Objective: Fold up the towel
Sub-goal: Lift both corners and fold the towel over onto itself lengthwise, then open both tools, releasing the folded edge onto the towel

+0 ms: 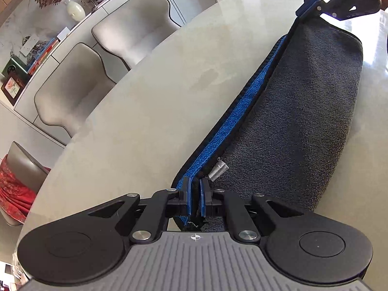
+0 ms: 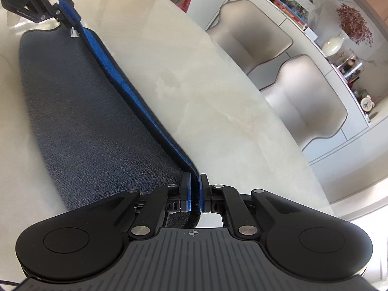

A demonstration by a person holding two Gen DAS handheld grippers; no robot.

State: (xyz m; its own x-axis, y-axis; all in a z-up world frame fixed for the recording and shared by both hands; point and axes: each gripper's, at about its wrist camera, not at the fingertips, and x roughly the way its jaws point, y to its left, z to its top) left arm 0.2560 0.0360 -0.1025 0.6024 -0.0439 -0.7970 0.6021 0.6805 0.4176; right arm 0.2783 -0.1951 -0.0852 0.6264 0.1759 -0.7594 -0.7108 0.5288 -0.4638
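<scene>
The towel (image 1: 303, 111) is dark grey on one side and blue on the other, with a black hem and a small white tag. It is stretched between my two grippers above a pale marble table, its grey side drooping onto the tabletop. My left gripper (image 1: 195, 189) is shut on one corner of the hem. My right gripper (image 2: 195, 186) is shut on the other corner of the towel (image 2: 92, 111). Each gripper shows in the other's view: the right gripper (image 1: 312, 2) at the far top right, the left gripper (image 2: 69, 15) at the top left.
The round marble table (image 1: 145, 111) curves away toward two beige padded chairs (image 1: 80, 89). Behind them a white sideboard (image 2: 339, 111) carries a vase, books, frames and a clock. A chair with a red cloth (image 1: 14, 189) stands at the left edge.
</scene>
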